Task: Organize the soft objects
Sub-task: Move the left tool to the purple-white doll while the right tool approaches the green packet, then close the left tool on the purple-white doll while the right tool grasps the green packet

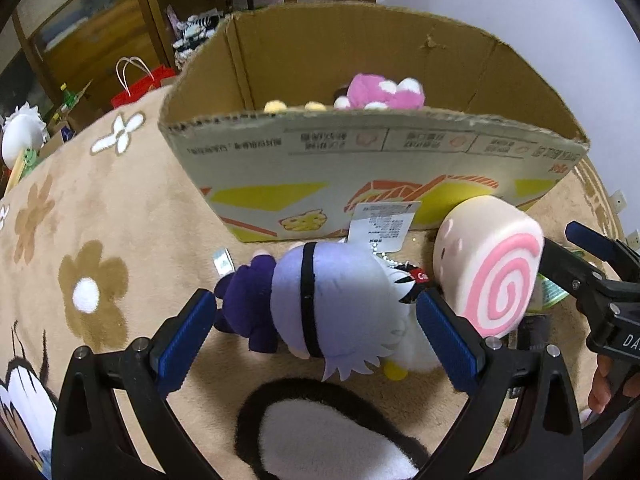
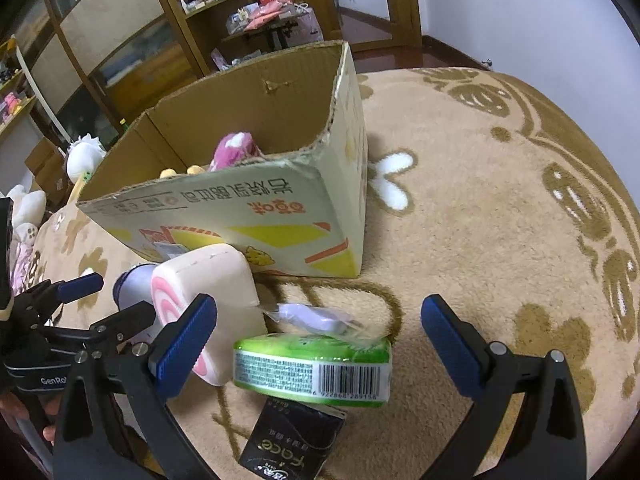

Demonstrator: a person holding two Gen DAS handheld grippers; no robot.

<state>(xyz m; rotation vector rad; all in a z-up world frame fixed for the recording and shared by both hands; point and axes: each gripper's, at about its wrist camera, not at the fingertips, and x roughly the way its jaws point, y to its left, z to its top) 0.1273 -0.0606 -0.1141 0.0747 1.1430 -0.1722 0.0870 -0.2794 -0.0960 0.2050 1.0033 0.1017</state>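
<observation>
Nearest, the left gripper (image 1: 316,322) stands spread wide around a plush doll (image 1: 320,304) lying on the carpet (image 1: 120,208), pads not yet touching it. The right gripper (image 2: 319,334) is likewise spread, over a green tissue pack (image 2: 312,368) and a black tissue pack (image 2: 292,436). Just beside them leans a swirl-roll cushion (image 2: 212,288). All look light and squashy; the doll's round head seems the best place to pinch. Beyond stands the cardboard box (image 1: 360,152), a pink plush (image 1: 384,92) already inside
</observation>
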